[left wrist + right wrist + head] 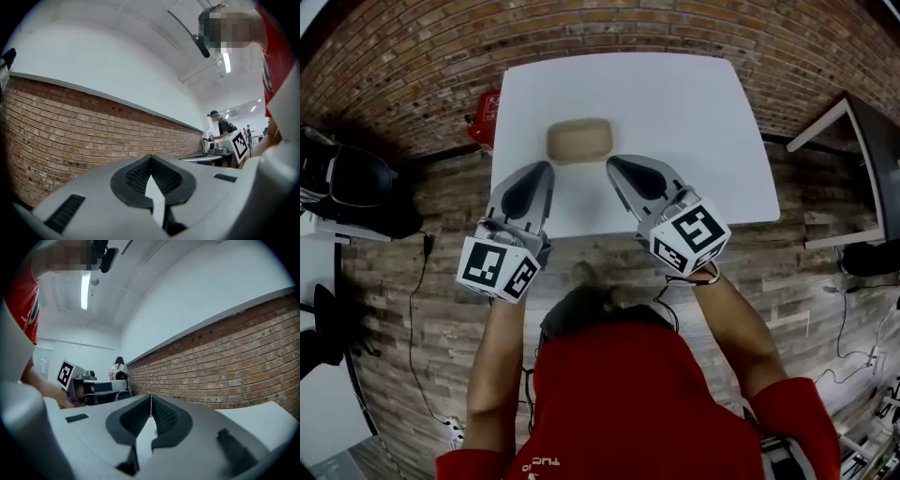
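A tan tray (579,141) with rounded corners and a low raised rim lies on the white tabletop (694,122), its inside the same plain tan as its outside. It is oblong. Its long axis runs left to right in the head view, roughly parallel to the tabletop's near edge, and neither end is marked apart from the other. It sits left of the middle of the tabletop, toward the near edge, just beyond the two tips and between them. The left tongs (547,168) hang over the near edge with their ribbed pads pressed tip to tip on nothing. The right tongs (612,161) are likewise closed at the tips and empty, angled in toward the tray.
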Demonstrator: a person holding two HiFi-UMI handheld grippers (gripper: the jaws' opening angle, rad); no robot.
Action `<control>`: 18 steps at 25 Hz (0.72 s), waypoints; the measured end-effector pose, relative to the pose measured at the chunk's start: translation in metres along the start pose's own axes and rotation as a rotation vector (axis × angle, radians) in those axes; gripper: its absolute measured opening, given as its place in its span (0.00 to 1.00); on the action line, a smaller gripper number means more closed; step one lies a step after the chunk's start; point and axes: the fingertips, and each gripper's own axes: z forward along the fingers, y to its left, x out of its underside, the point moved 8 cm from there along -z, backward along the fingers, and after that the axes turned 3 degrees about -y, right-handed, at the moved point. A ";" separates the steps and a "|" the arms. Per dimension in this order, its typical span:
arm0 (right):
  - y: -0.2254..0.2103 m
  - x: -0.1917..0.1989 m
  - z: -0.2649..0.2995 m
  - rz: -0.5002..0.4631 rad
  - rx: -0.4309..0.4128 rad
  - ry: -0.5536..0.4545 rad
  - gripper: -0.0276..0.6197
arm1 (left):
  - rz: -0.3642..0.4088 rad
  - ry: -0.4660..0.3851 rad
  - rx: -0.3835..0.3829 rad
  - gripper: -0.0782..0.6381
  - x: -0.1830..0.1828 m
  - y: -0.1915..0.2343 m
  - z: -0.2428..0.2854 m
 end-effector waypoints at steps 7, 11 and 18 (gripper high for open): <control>-0.028 0.010 0.038 -0.036 0.038 0.017 0.09 | 0.006 0.006 0.031 0.13 0.015 0.042 0.033; -0.044 0.015 0.060 -0.059 0.059 0.023 0.09 | 0.006 0.003 0.057 0.13 0.022 0.068 0.054; -0.068 0.031 0.095 -0.056 0.086 0.045 0.09 | 0.002 0.021 0.107 0.13 0.038 0.112 0.080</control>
